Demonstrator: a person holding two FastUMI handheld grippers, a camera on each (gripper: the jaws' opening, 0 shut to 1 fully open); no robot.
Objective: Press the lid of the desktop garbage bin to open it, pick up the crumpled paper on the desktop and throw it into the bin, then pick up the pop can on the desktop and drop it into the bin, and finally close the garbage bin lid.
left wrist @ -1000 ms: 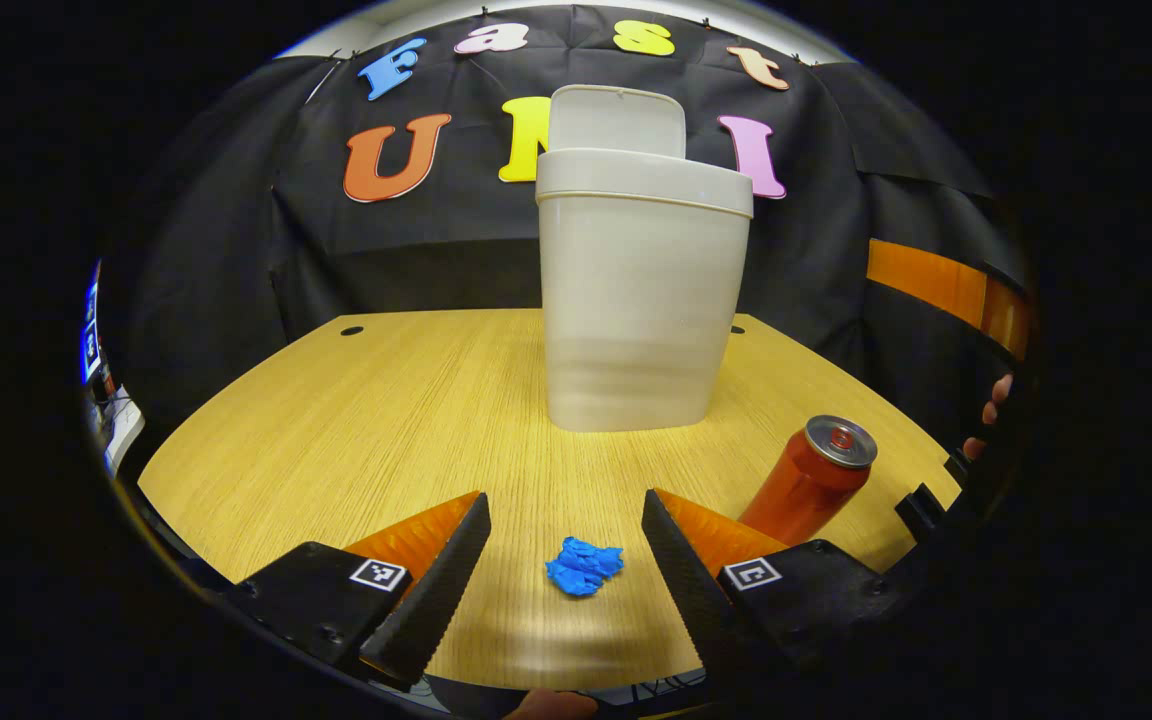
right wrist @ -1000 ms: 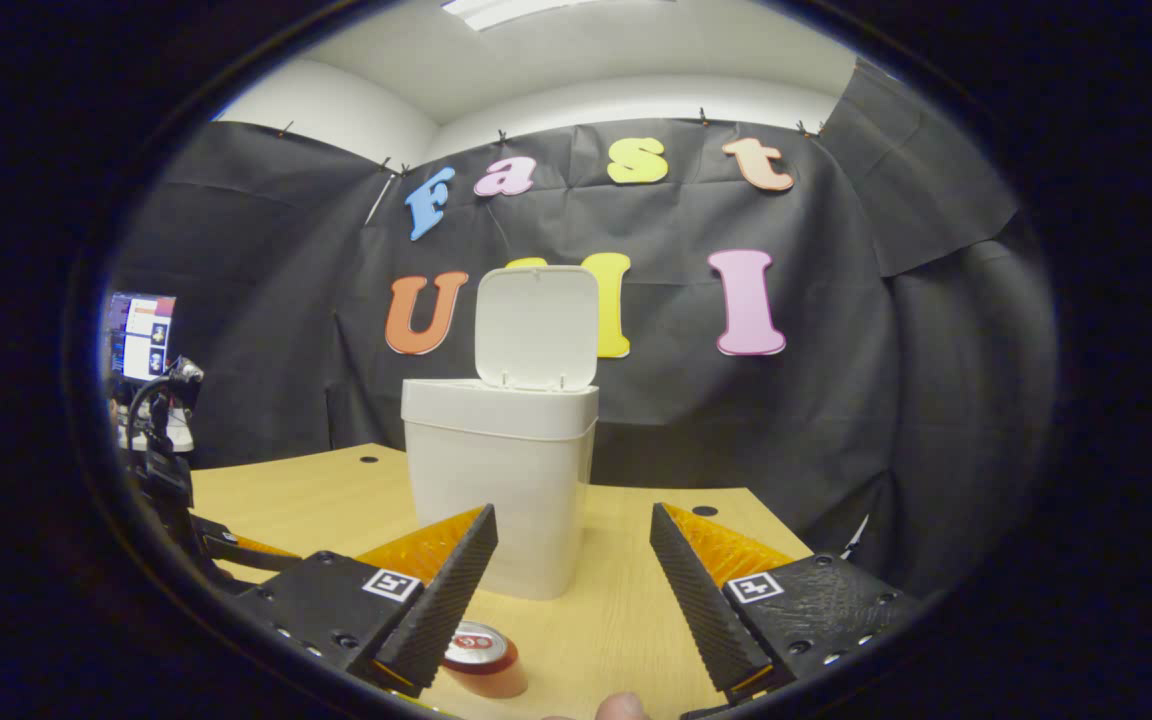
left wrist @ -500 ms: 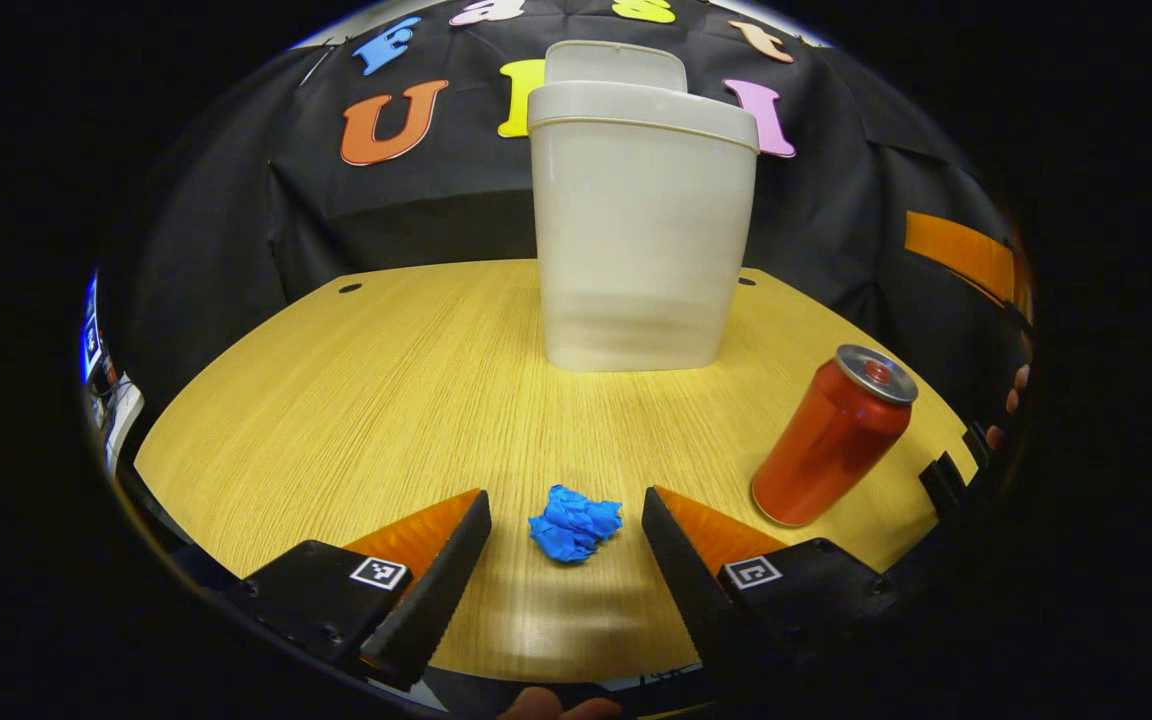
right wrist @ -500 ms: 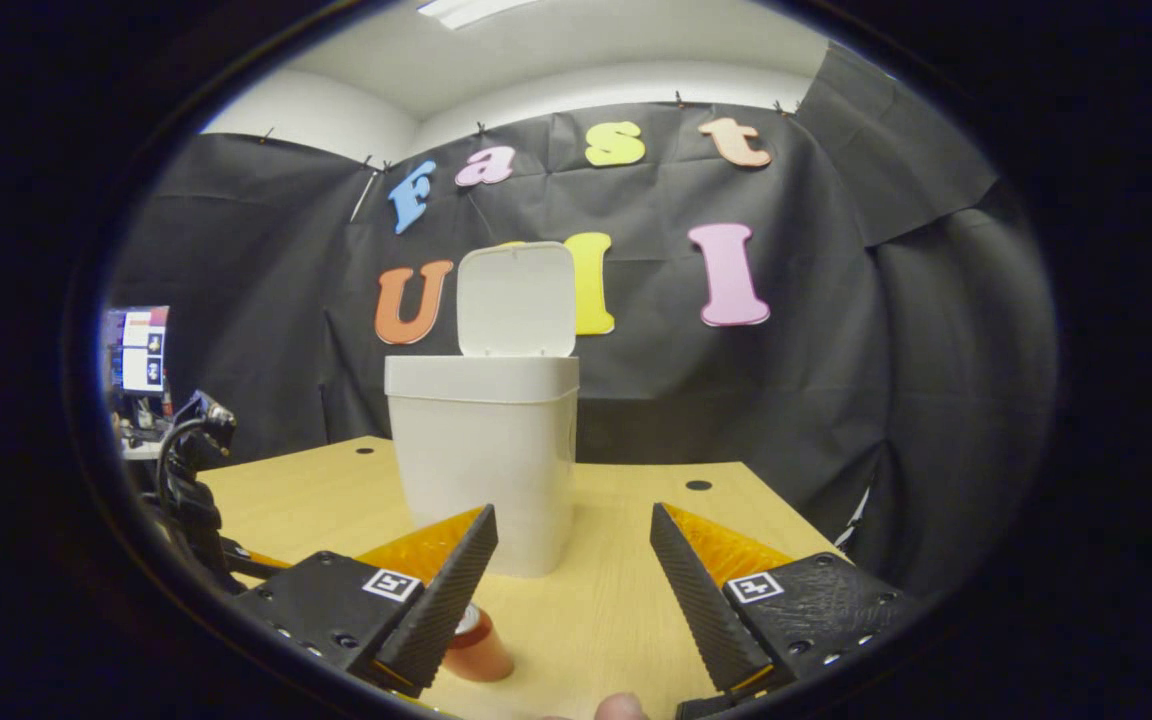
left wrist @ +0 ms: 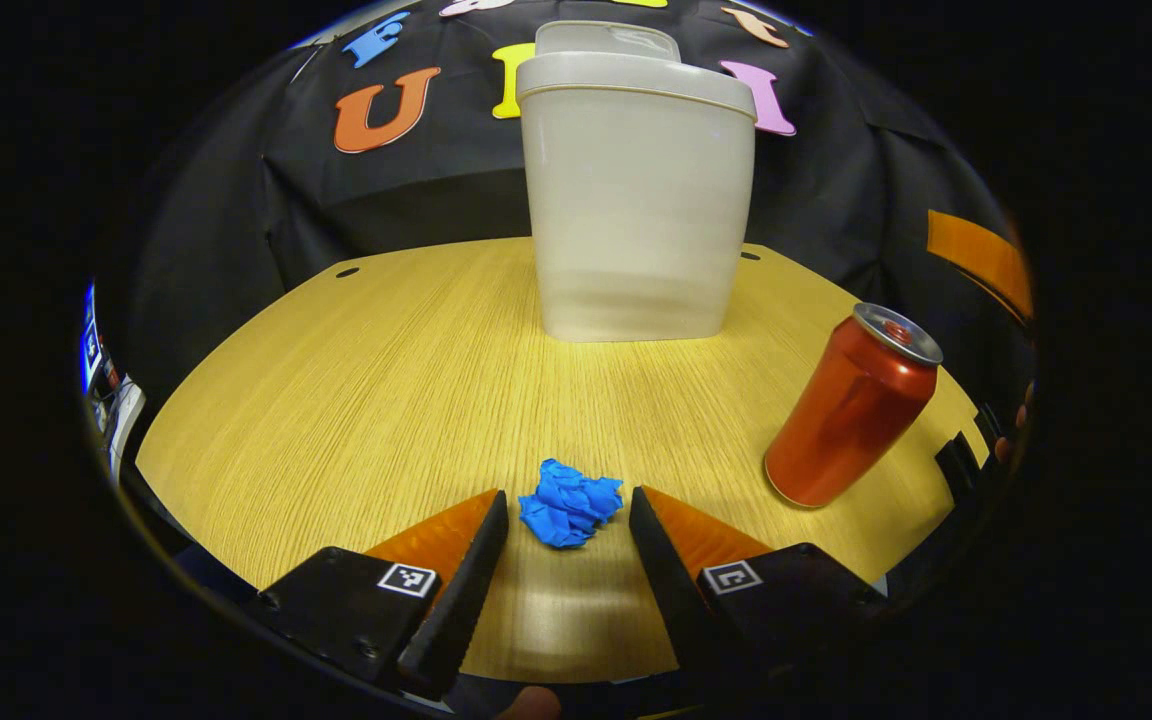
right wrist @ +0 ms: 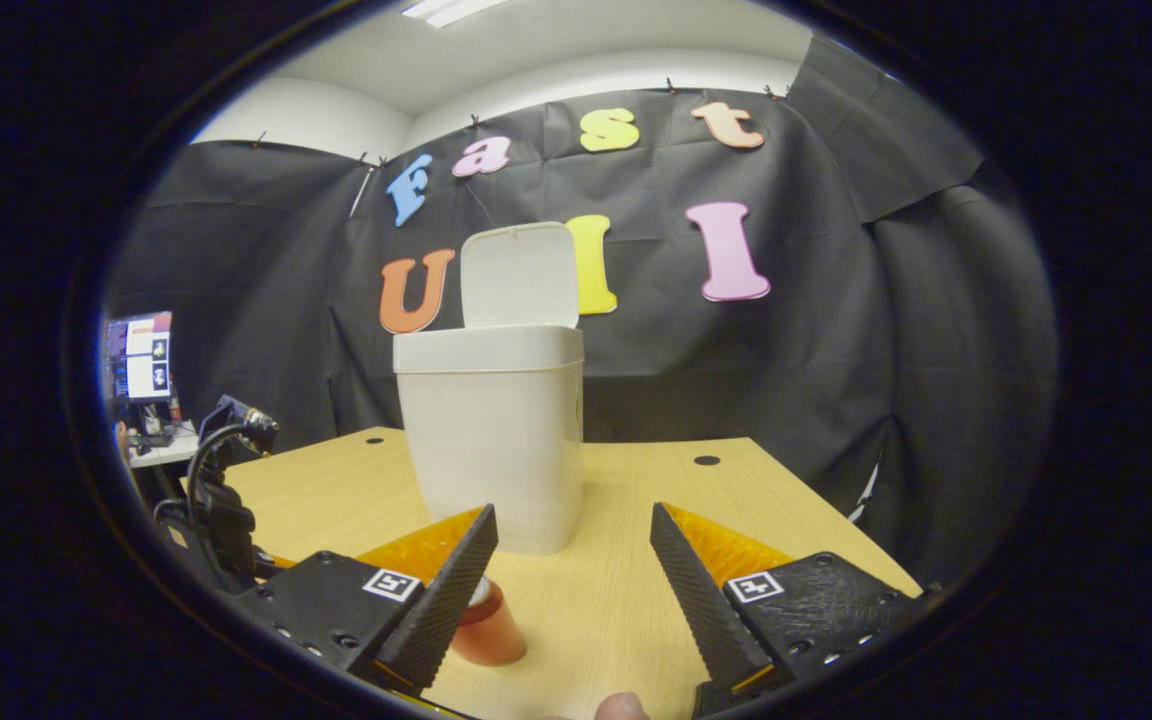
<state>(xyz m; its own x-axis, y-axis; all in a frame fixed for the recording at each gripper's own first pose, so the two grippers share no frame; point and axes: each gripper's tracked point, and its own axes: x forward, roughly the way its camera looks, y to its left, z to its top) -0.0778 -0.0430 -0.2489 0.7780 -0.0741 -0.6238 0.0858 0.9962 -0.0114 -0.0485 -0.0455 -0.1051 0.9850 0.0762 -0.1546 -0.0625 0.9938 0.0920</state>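
A white bin (left wrist: 636,200) stands at the back of the wooden desk (left wrist: 356,400), its lid (right wrist: 521,275) raised upright. A blue crumpled paper (left wrist: 569,515) lies near the front edge, just ahead of and between the tips of my left gripper (left wrist: 566,505), which is open and not touching it. A red pop can (left wrist: 851,410) stands upright to the right of the paper. In the right gripper view my right gripper (right wrist: 572,525) is open and holds nothing, with the bin (right wrist: 491,440) ahead and the can (right wrist: 486,625) partly hidden behind its left finger.
The black cloth wall (right wrist: 836,350) closes the back and right of the booth. Cables and a dark device (right wrist: 221,490) sit off the desk's left edge, with a screen (right wrist: 141,355) farther left. Small round holes (right wrist: 706,460) mark the desk's far corners.
My left gripper has moved forward and down toward the paper, and its fingers have narrowed slightly around it. The right gripper has dropped lower and shifted a little, still open.
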